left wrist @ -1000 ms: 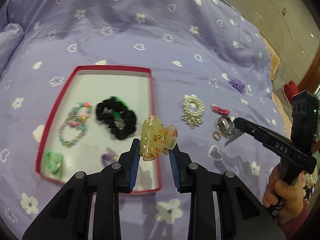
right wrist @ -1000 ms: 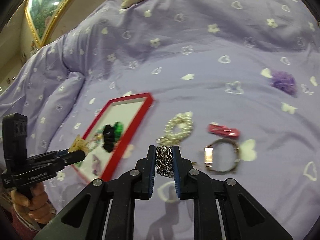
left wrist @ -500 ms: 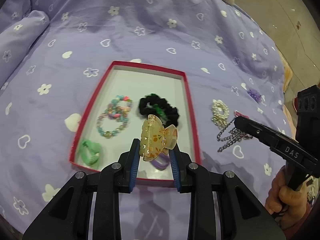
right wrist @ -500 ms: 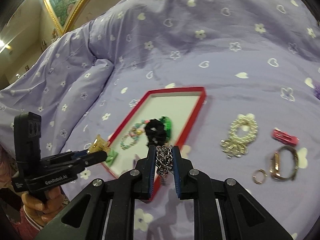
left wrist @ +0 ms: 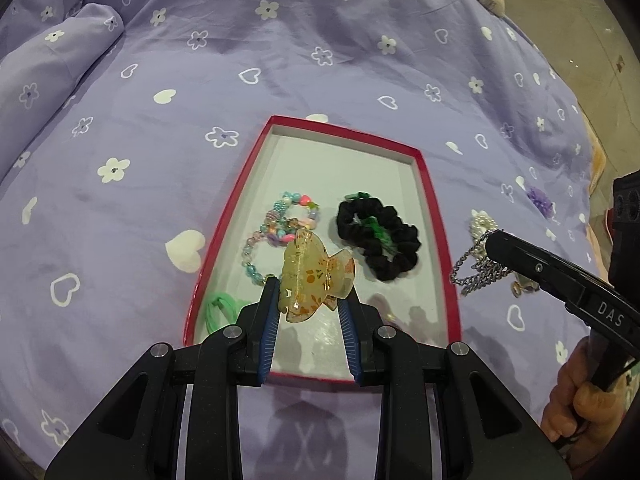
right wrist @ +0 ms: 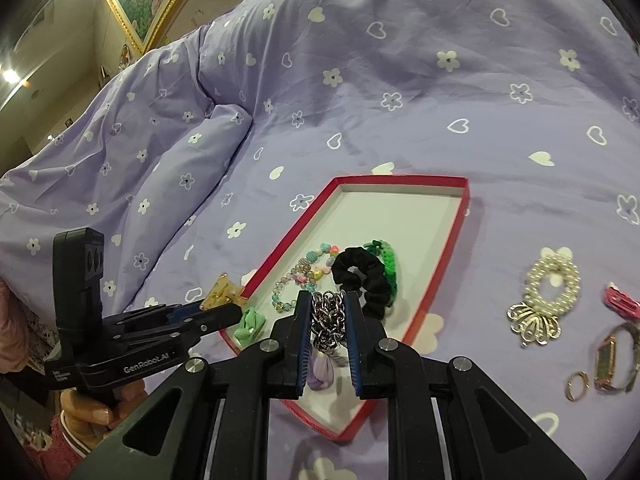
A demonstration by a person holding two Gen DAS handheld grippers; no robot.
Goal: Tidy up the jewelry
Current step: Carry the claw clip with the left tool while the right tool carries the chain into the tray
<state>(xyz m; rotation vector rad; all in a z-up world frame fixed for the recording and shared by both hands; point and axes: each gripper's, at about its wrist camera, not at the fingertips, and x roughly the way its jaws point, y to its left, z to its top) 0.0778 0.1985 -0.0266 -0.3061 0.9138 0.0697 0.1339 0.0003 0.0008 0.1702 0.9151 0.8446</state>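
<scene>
You are holding a translucent amber hair claw clip [left wrist: 316, 276] in the left gripper [left wrist: 310, 300]; its jaws are closed narrow on the clip's base, and the clip is sticking up above the blue pads. In the left wrist view the clip is sitting over the near half of the red-rimmed tray [left wrist: 434, 236], which is lying on the lilac bedspread [left wrist: 160, 160] printed with hearts and flowers.

In the tray, a pastel beaded bracelet [left wrist: 276, 228] is lying at 11 o'clock of the clip, touching its outline in the picture. A black scrunchie with a green streak [left wrist: 378, 236] is lying at 2 o'clock of the clip, near the tray's right wall. A green hair tie [left wrist: 218, 308] is lying at 8 o'clock, in the tray's near left corner.

You are gripping a silver chain [right wrist: 329, 320] in the right gripper [right wrist: 328, 328]; its jaws are nearly closed on the bunched links, which are hanging between the pads. In the right wrist view the chain is hanging over the tray's near end, with a lilac hair tie [right wrist: 320, 372] lying on the tray floor directly below it.

On the bedspread at 3 o'clock of the tray, well apart from it, a pearl bracelet with a metal charm [right wrist: 548, 292] is lying. A pink hair clip [right wrist: 620, 302], a gold watch [right wrist: 612, 360] and a gold ring [right wrist: 577, 386] are lying beyond it.
</scene>
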